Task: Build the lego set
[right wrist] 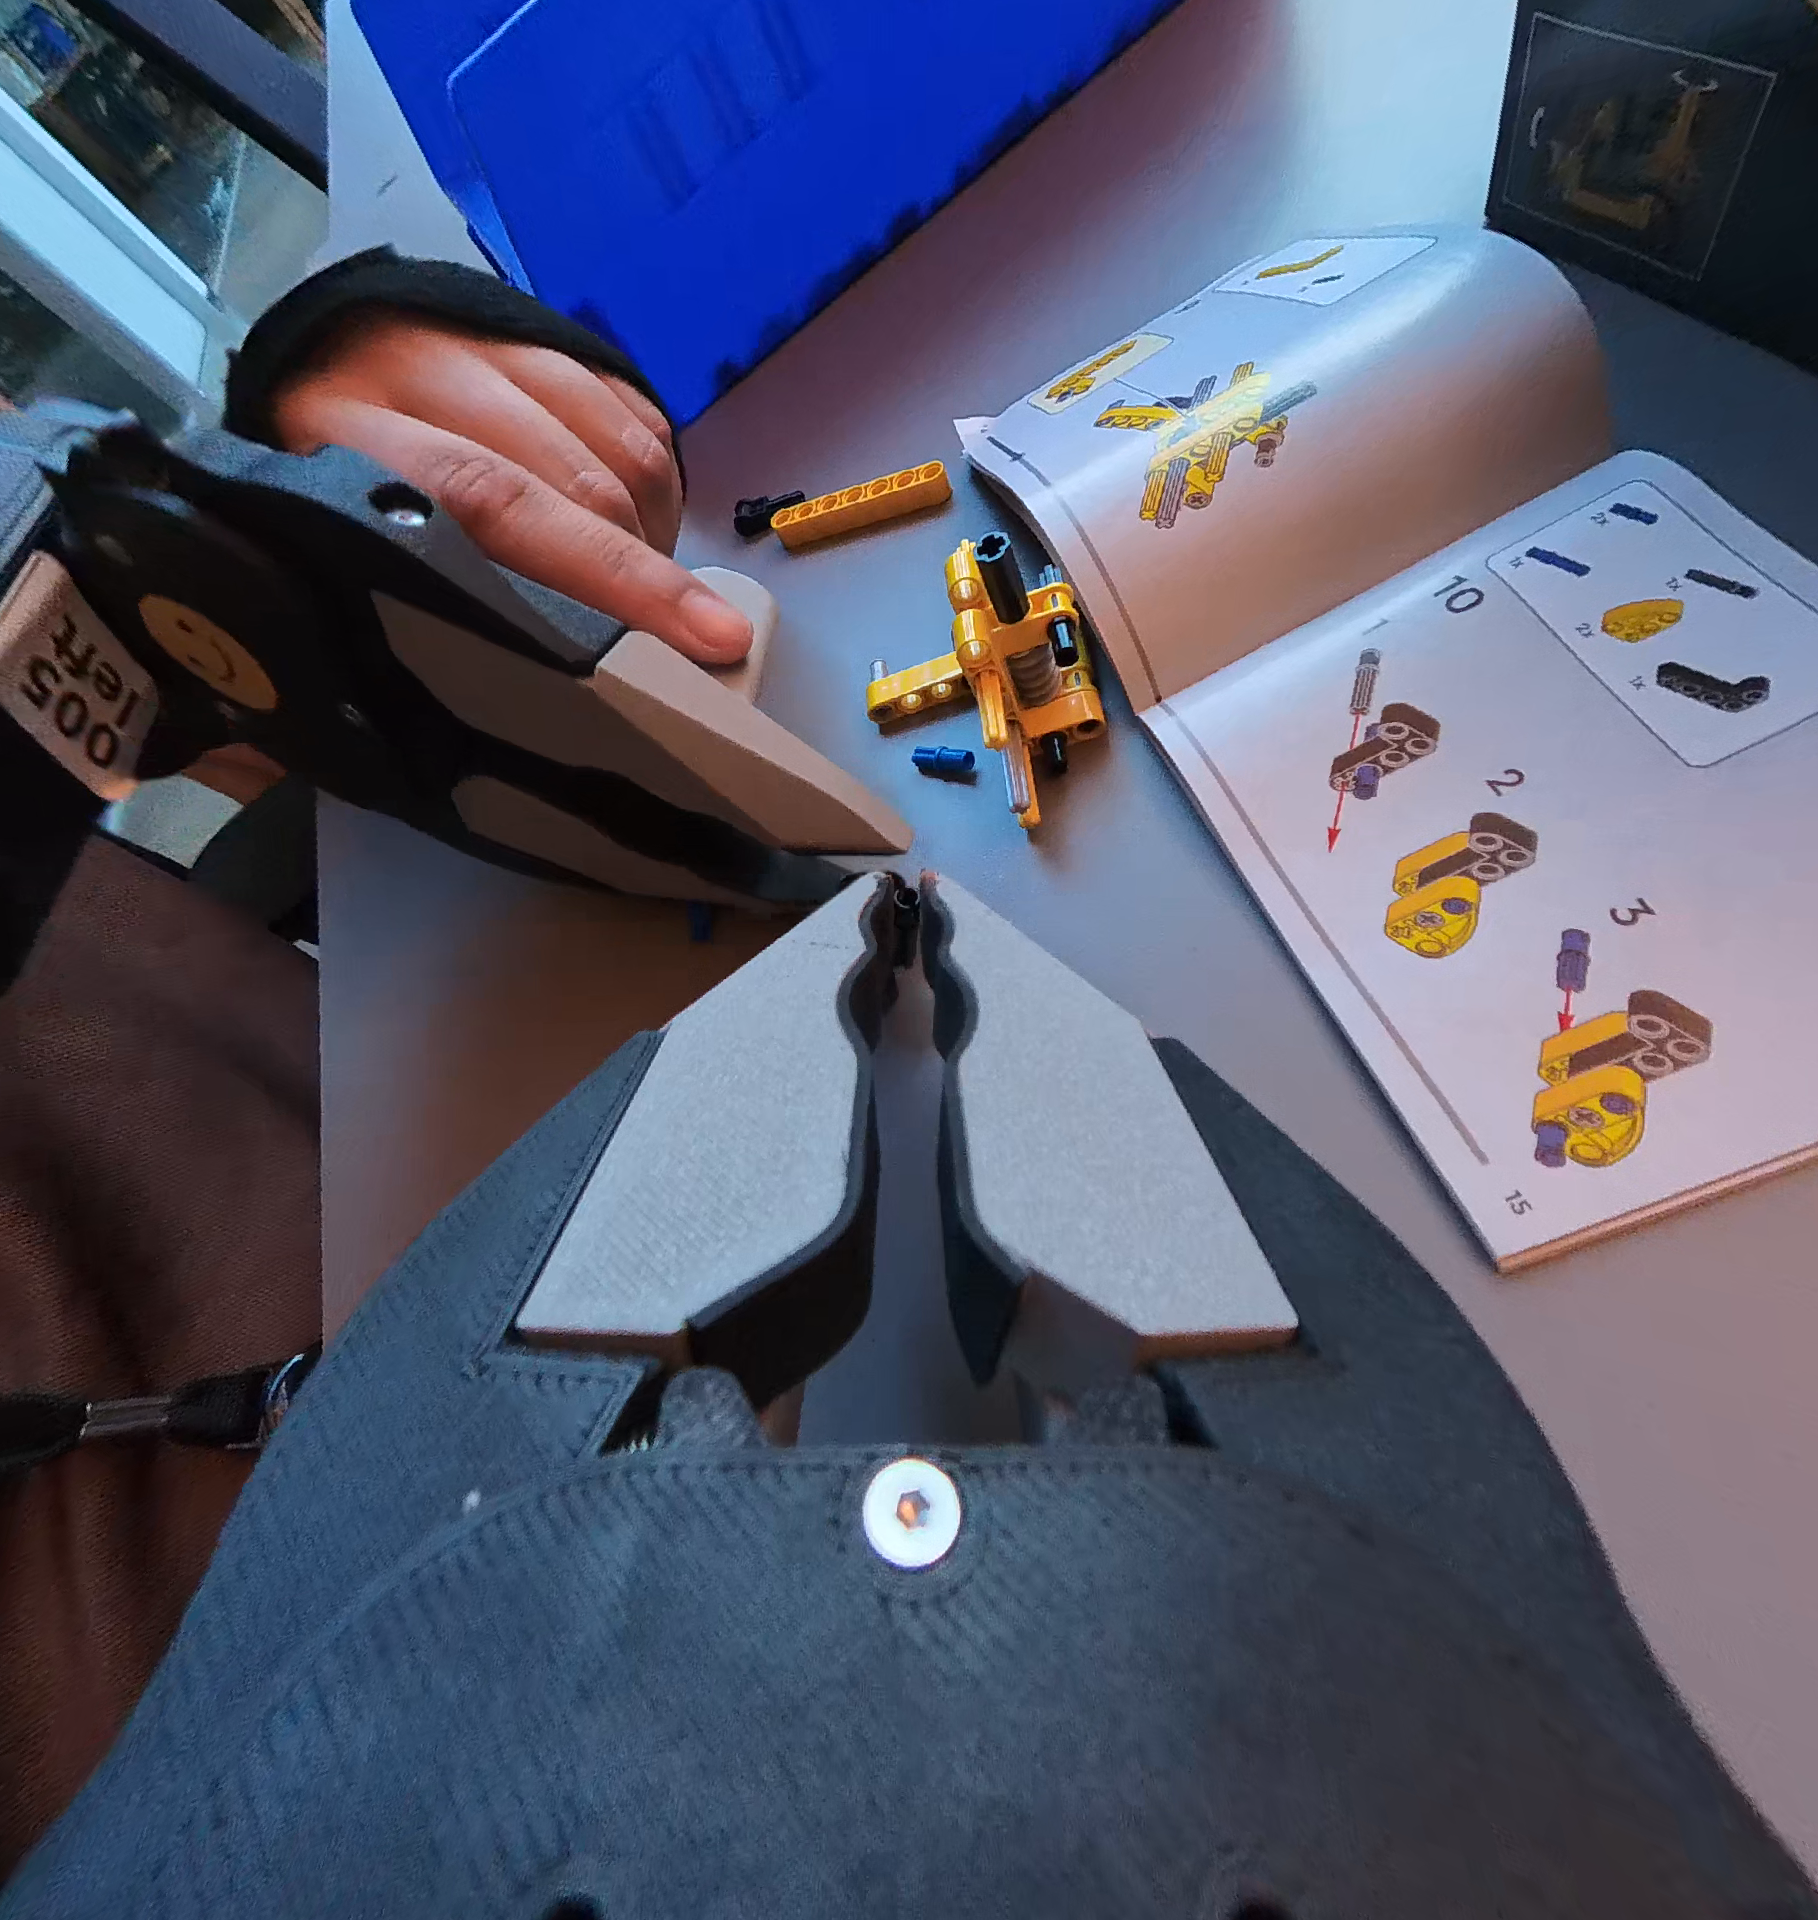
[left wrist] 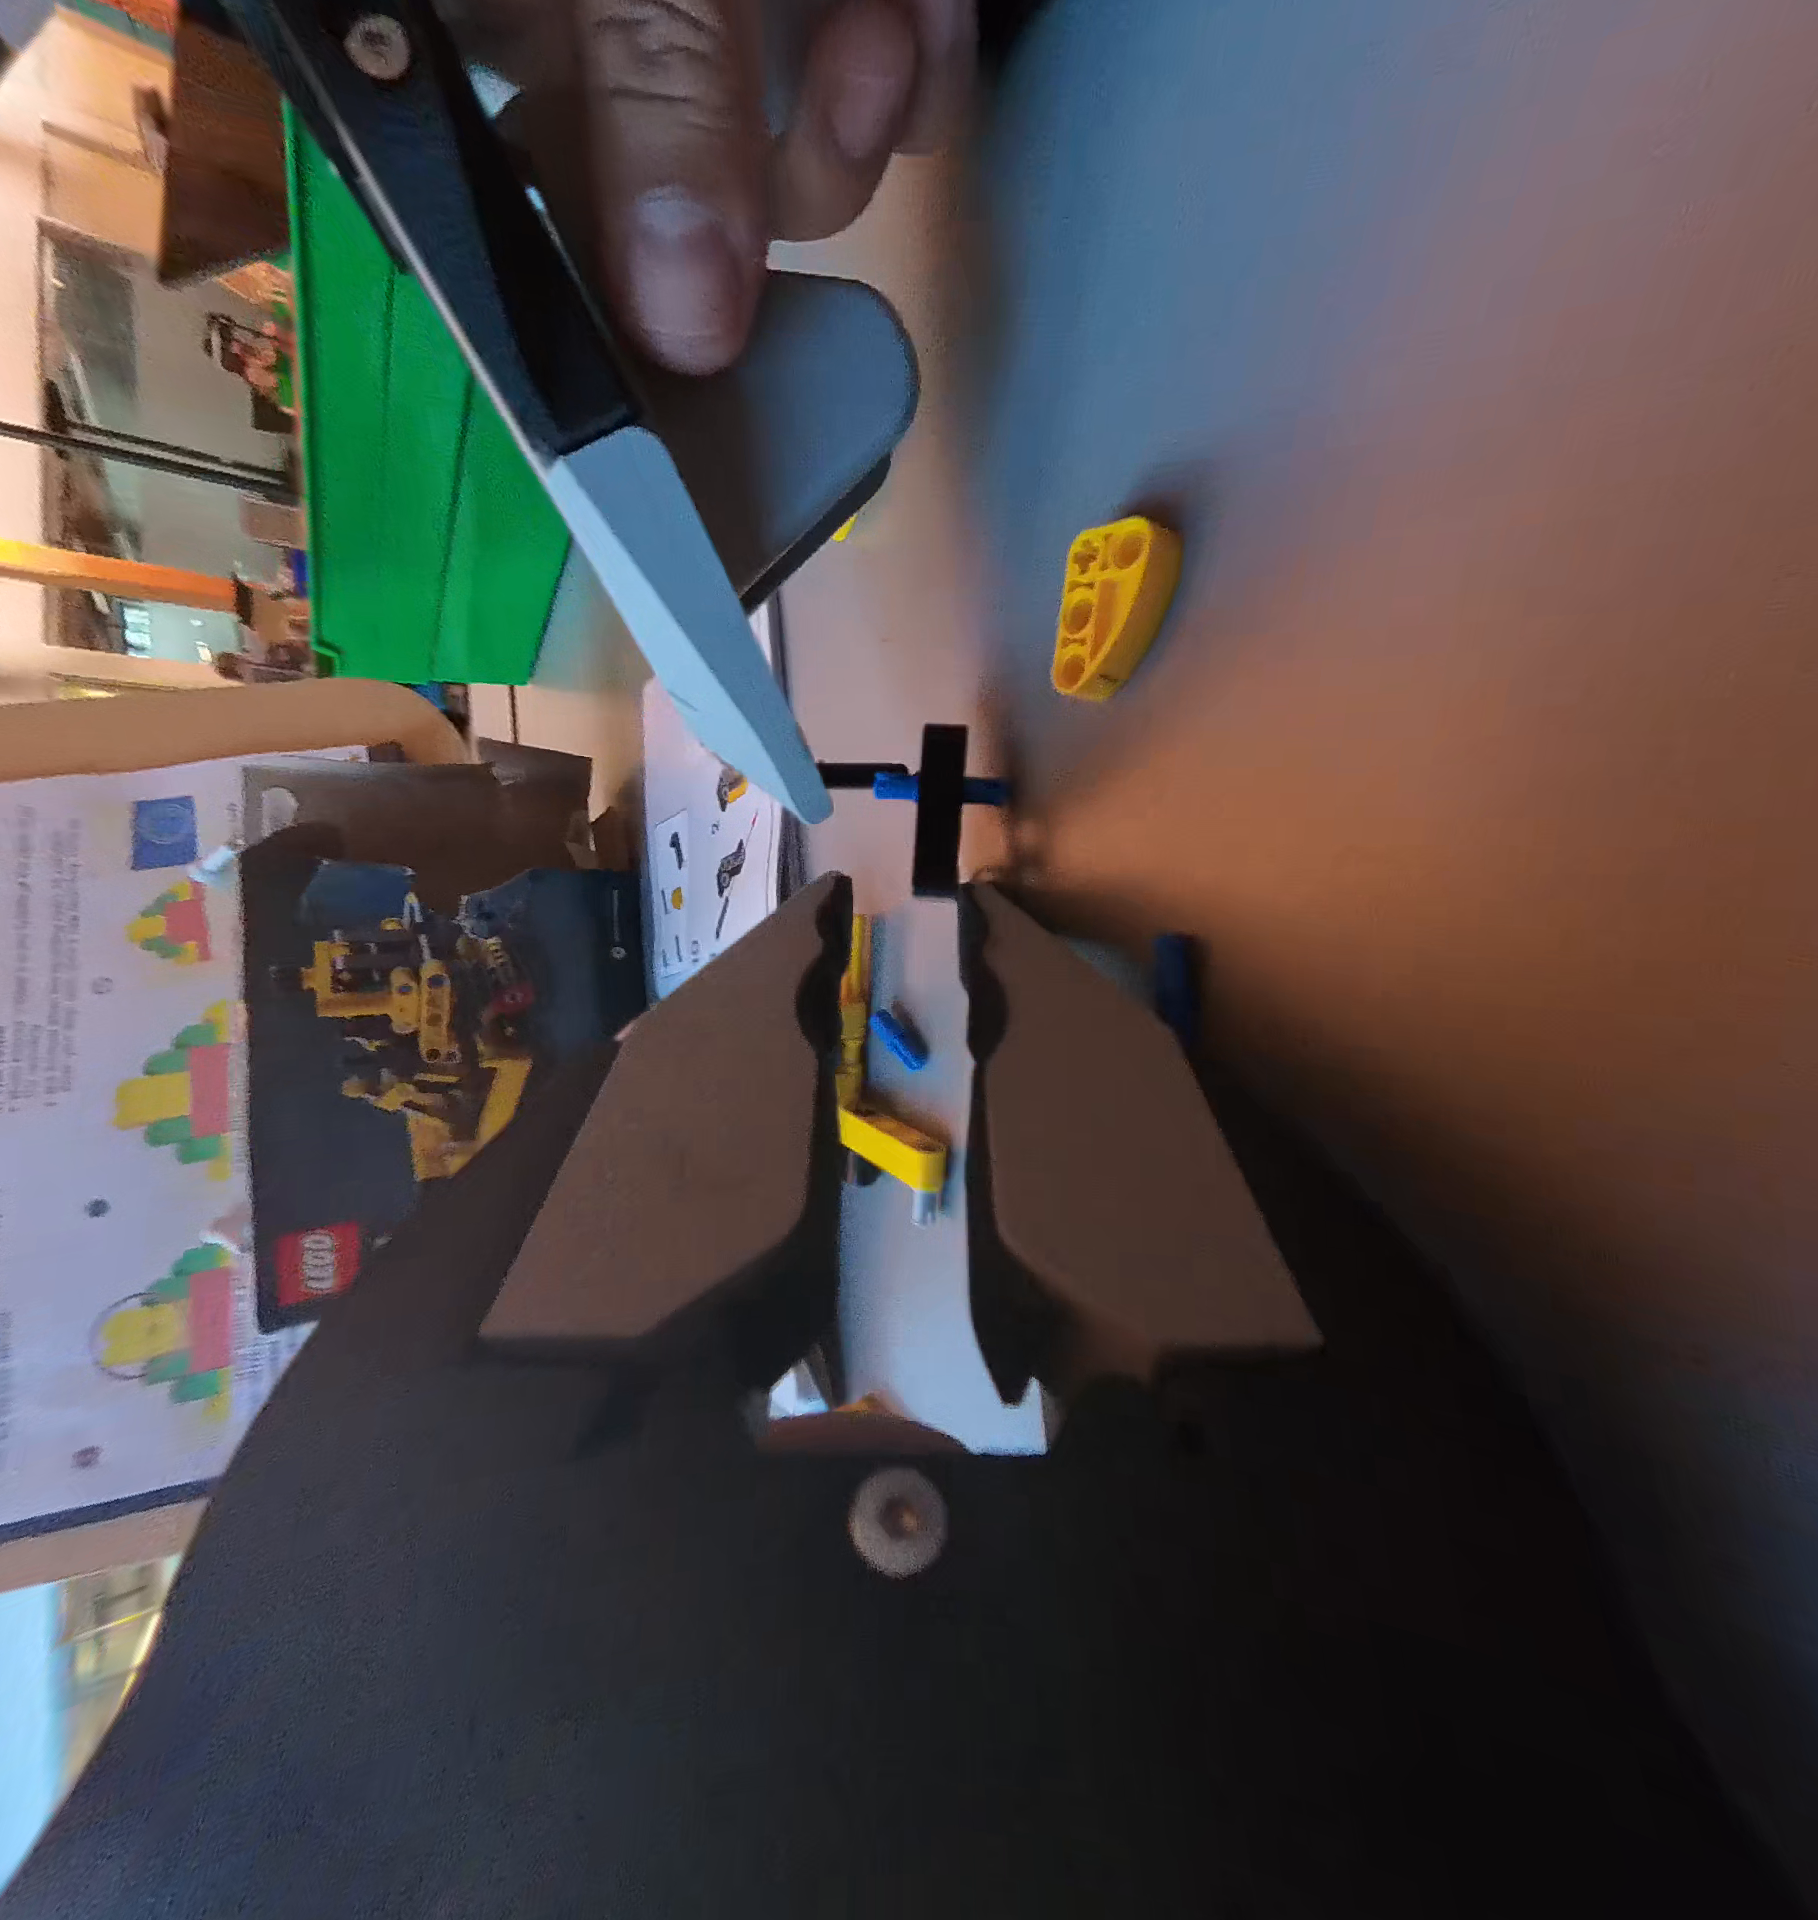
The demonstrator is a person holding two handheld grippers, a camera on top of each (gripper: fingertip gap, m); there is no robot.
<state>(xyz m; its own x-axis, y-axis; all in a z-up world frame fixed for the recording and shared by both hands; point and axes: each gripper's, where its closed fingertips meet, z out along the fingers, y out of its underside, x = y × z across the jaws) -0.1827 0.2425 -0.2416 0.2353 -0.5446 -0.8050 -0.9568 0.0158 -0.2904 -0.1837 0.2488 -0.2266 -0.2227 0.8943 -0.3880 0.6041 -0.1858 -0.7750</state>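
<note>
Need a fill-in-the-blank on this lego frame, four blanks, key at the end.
1. The right gripper is shut on a small ___ piece.
2. The left gripper has its jaws ___.
3. The long straight beam is ___.
4. The bin beyond the person's hand is ___.
Missing words: black; open; yellow; blue.

Right gripper [right wrist: 900,902] pinches a small black piece [right wrist: 902,914] beside the left gripper [right wrist: 863,847].
</note>
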